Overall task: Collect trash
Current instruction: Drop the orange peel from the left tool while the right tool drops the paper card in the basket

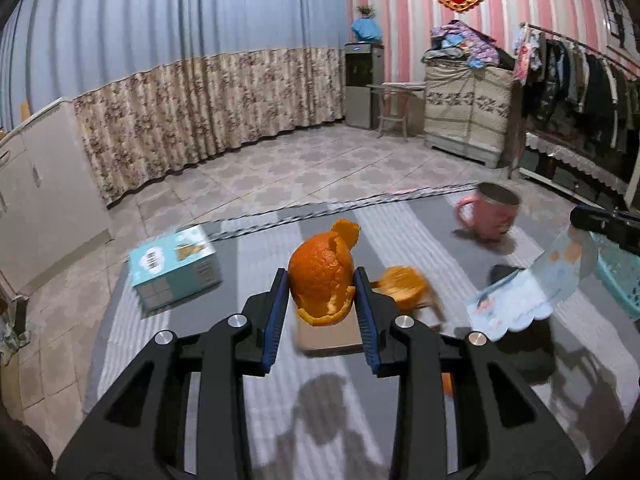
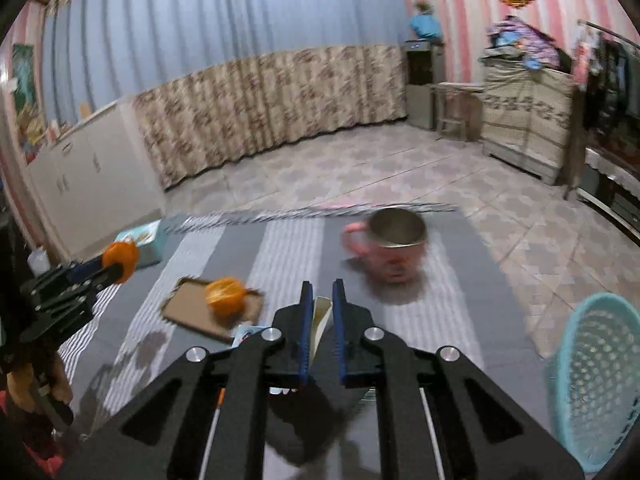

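Left hand-held gripper (image 1: pixel 321 286): clenched on a large piece of orange peel (image 1: pixel 322 280), held clear above the tabletop (image 1: pixel 256 248). Same hand-held gripper visible at left edge of the right wrist view (image 2: pixel 105 270), peel (image 2: pixel 120 261) between the pads.

Right hand-held gripper (image 2: pixel 322 294): clenched on a thin paper wrapper (image 2: pixel 321 316), seen edge-on between the blue pads. In the left wrist view, wrapper (image 1: pixel 528 288) hanging from the right hand-held gripper (image 1: pixel 576 220) at the right edge, pale blue with scalloped lower border, lifted off the tabletop.

Second piece of orange peel (image 1: pixel 402 286) (image 2: pixel 225 295) lying on a flat brown cardboard piece (image 1: pixel 332 334) (image 2: pixel 188 308) near the tabletop centre. Striped grey cloth covering the tabletop.

Pink mug (image 1: pixel 486 216) (image 2: pixel 390 246) with metal lining, upright near the far edge, blurred. Teal tissue box (image 1: pixel 176 268) at the far left corner. Teal perforated basket (image 2: pixel 596 380) at the right side, near the right hand-held gripper; whether on the tabletop or beside it, cannot tell.
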Demonstrator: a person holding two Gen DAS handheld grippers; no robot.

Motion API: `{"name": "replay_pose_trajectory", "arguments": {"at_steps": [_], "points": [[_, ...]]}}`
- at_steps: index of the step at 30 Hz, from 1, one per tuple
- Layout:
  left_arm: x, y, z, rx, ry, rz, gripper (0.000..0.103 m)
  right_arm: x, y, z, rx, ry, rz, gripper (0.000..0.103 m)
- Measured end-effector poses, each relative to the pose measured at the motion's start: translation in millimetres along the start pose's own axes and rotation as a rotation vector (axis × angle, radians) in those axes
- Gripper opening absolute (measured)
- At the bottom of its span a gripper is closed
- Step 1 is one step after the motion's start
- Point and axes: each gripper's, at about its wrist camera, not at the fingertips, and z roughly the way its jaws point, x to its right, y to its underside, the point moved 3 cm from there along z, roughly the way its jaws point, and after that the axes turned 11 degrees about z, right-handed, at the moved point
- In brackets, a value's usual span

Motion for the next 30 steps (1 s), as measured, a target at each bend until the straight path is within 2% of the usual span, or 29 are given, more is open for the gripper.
{"name": "replay_pose_trajectory", "arguments": {"at_steps": [9,16,23,28,30], "points": [[95.9,-28.2,2.3,0.023,0.137,0.025,0.032,143.3,-25.9,-67.2,0.113,0.157,0.145,0.010],[186.1,-51.3,6.7,0.056,0.219,0.078,0.032,242.3,-19.5,-116.0,0.193,0.304,0.219,0.010],[284.2,-70.9,9.9,0.073,0.330,0.149,0.032,315.9,-5.9,-131.5,0.222,0.384,0.311,0.010],[346.2,-81.9,15.2,0.078,0.401,0.191,0.032,344.8,-4.9,-129.1,0.225,0.405,0.346,0.010],[369.9,-83.0,18.1,0.078,0.426,0.207,0.032,344.8,-0.9,-127.3,0.217,0.422,0.335,0.010]]}}
